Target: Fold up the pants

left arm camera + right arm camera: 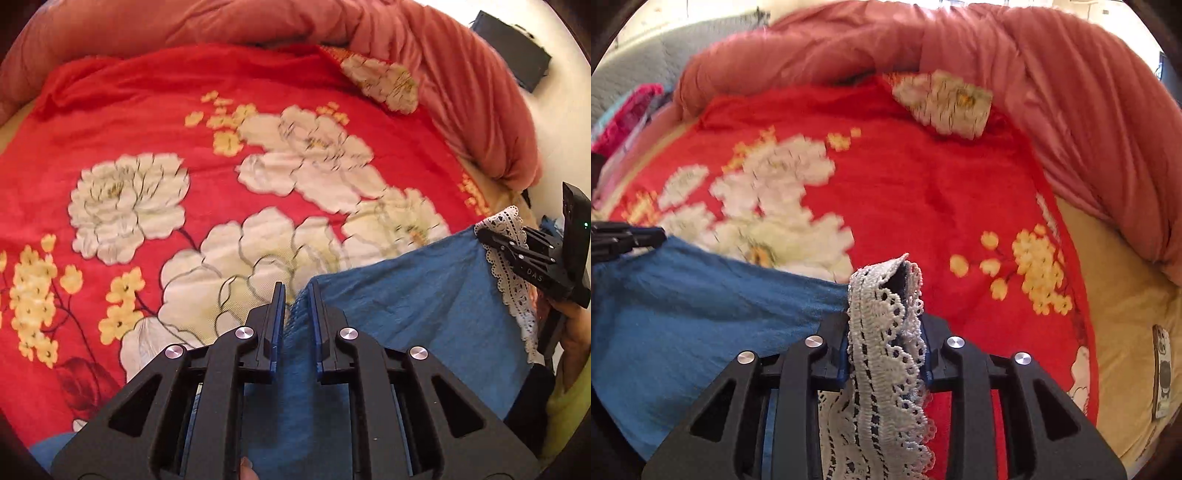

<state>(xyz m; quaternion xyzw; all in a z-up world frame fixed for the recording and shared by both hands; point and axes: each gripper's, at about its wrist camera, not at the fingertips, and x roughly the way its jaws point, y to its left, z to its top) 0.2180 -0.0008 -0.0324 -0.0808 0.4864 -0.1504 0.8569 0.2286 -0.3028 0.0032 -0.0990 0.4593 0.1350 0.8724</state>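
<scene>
Red floral blanket covers the bed, white peonies and yellow blossoms across it. Rolled pink quilt banks the far and right edges. Bare beige sheet shows at right, with a phone lying flat on it near the edge.

Blue pants stretch taut at the near side of the blanket, held up between both tongs; white lace trim runs along the right-hand end.

Left gripper: pitched down toward the bed, tongs narrow, pinching a bunched fold of blue cloth at the left end of the pants.

Right gripper: also angled down, tongs narrow around the lace trim and the blue cloth under it; lace drapes over and out the near side. In the left view a hand grips its handle at far right.
</scene>
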